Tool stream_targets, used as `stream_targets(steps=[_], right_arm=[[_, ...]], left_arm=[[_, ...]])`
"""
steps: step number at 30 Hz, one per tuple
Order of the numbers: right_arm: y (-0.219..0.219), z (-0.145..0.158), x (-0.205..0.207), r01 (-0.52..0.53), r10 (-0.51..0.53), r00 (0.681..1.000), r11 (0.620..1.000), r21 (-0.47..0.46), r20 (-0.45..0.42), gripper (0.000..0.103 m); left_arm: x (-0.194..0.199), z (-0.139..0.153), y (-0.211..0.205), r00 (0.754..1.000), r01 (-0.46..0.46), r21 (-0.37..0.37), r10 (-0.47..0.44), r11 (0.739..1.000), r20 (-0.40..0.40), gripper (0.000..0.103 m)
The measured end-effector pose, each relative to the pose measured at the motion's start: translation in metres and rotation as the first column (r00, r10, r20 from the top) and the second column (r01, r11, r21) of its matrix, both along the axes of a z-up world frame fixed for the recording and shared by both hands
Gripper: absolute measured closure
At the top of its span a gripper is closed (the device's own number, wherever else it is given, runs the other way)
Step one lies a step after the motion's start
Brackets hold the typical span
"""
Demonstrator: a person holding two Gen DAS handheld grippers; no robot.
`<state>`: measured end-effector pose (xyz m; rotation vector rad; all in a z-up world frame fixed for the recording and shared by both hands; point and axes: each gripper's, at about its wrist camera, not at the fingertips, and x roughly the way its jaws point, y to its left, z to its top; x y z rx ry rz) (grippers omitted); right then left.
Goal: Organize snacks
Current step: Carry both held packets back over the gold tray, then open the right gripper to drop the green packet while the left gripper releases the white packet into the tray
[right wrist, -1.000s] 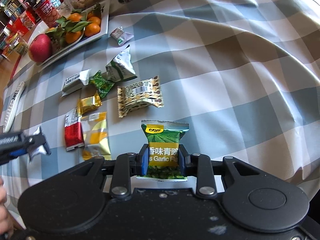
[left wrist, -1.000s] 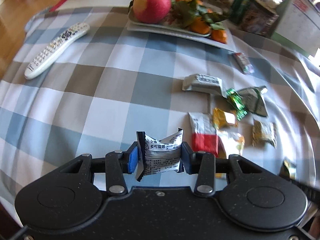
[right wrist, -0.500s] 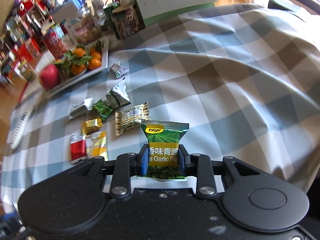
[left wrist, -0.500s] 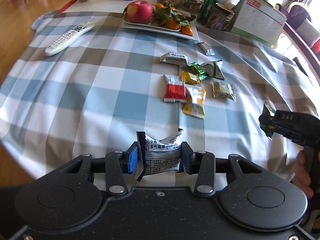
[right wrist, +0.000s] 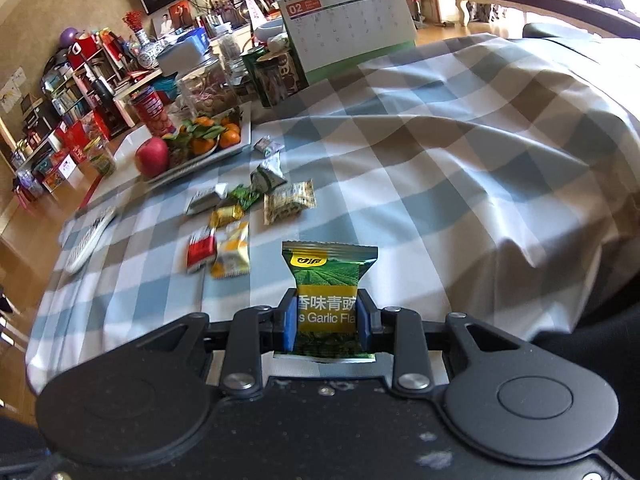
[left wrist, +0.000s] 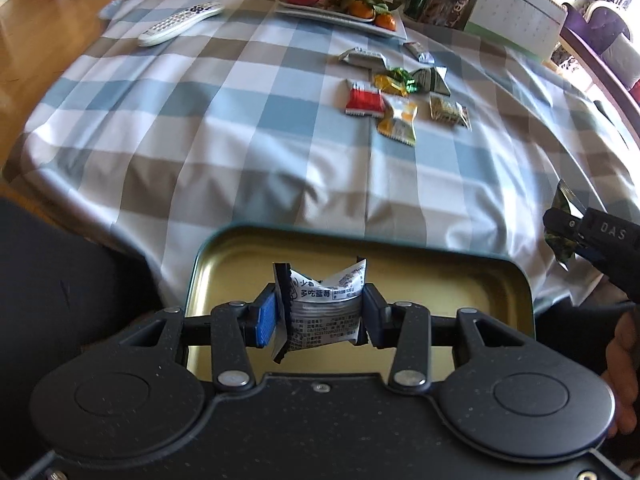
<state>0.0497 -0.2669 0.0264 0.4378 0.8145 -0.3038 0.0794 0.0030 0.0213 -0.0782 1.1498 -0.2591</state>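
Gold-lined tin [left wrist: 516,280], low centre of the left wrist view, open beneath the left gripper [left wrist: 320,312], jaws pinching a crumpled silver packet [left wrist: 326,304] right above the tin's floor. Best released only once well inside the rim, then lifted straight clear. Far right edge: right gripper [left wrist: 568,232] with its packet short of the tin. Upper right: loose snacks [left wrist: 396,96] on the checked tablecloth [left wrist: 200,120]. Right wrist view, bottom centre: right gripper [right wrist: 327,322] clamped on a green garlic-pea packet [right wrist: 327,280] over the cloth; no tin visible, only snacks [right wrist: 240,216] centre left, fruit plate [right wrist: 240,148], calendar [right wrist: 348,16] behind.
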Motion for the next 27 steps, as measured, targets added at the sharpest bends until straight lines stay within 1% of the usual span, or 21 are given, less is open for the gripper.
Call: stream_targets(steps=[3,6,13,18,22,27], right_arm=[[0.008,-0.001,-0.021,-0.014,0.014,1.0,1.0,0.022,0.002,0.072],[0.016,-0.002,-0.037,-0.03,0.03,1.0,0.999,0.035,-0.003,0.072],[0.032,-0.011,-0.064,-0.071,0.077,0.996,0.991,0.112,-0.051,0.072],[0.042,-0.018,-0.08,-0.096,0.109,0.991,0.984,0.149,-0.084,0.072],[0.048,-0.02,-0.09,-0.119,0.133,0.988,0.981,0.155,-0.082,0.072],[0.051,-0.017,-0.093,-0.125,0.134,0.989,0.984,0.128,-0.06,0.072]], left_arm=[[-0.014,-0.004,0.002,1.0,-0.003,0.005,0.003,1.0,-0.002,0.052],[-0.024,-0.009,0.003,1.0,-0.005,0.034,0.005,0.999,0.0,0.052],[-0.039,-0.025,0.006,0.999,-0.005,0.073,0.008,0.997,-0.038,0.052],[-0.044,-0.027,0.008,0.999,0.0,0.07,0.002,0.998,-0.033,0.052],[-0.045,-0.028,0.01,1.0,-0.023,0.077,0.024,0.997,-0.016,0.052],[-0.043,-0.032,0.016,0.998,-0.054,0.068,0.057,0.996,-0.038,0.052]])
